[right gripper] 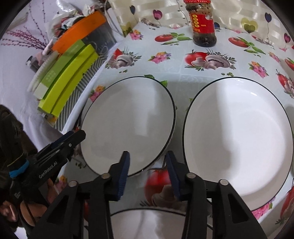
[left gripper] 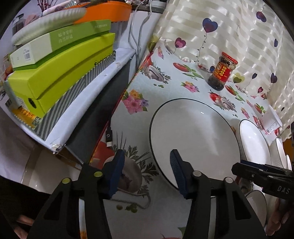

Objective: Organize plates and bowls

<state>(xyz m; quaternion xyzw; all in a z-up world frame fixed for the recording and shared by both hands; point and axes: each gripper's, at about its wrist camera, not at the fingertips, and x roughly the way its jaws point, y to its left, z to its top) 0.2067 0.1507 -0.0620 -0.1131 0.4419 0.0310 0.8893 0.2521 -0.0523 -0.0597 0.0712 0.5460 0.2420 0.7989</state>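
A large white plate with a thin black rim [left gripper: 194, 136] [right gripper: 128, 121] lies on the patterned tablecloth. My left gripper [left gripper: 147, 172] [right gripper: 80, 134] straddles its left edge, one blue pad over the plate and one outside, not pressing. My right gripper [right gripper: 148, 171] [left gripper: 237, 167] straddles the same plate's near right edge with its jaws apart, and the pads are clear of the rim. A second, matching plate [right gripper: 237, 136] [left gripper: 253, 145] lies just to the right. A white bowl [right gripper: 147, 222] sits under the right gripper, close to the camera.
A chili sauce jar [right gripper: 203, 23] [left gripper: 222, 71] stands at the back near the curtain. Stacked green boxes [left gripper: 60, 73] under an orange lid [left gripper: 108, 11] sit on a striped box left of the table. A black cable plug [left gripper: 109, 137] lies at the table's left edge.
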